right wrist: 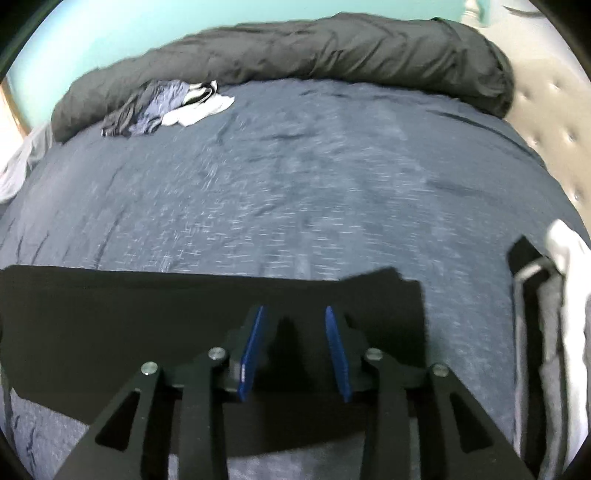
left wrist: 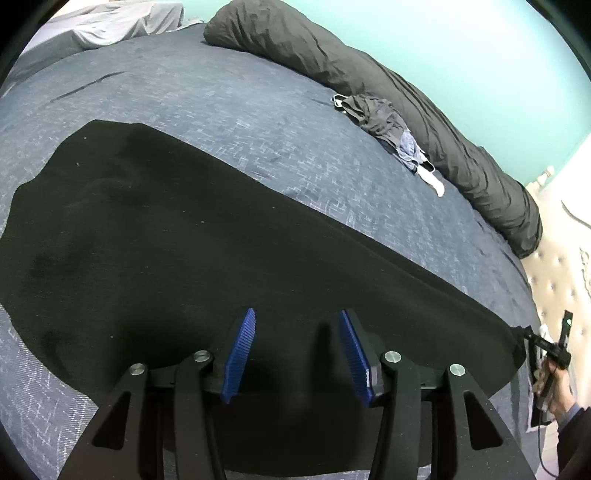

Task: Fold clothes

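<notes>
A smooth black garment lies flat on the blue, woven-looking bed cover. The left gripper and the right gripper hover above it at 6 o'clock, ribbed blue pads apart, holding nothing. A crumpled clothes pile lies at 11 o'clock.

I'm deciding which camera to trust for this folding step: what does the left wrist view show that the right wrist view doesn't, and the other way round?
Only the left wrist view shows the person's hand holding the right gripper at the black garment's far corner, and the light grey sheet at the bed's far end. Only the right wrist view shows the white and grey clothes at the right edge. Both show the black garment, the blue bedspread, the dark rolled duvet, the small clothes pile and open blue-padded grippers.
</notes>
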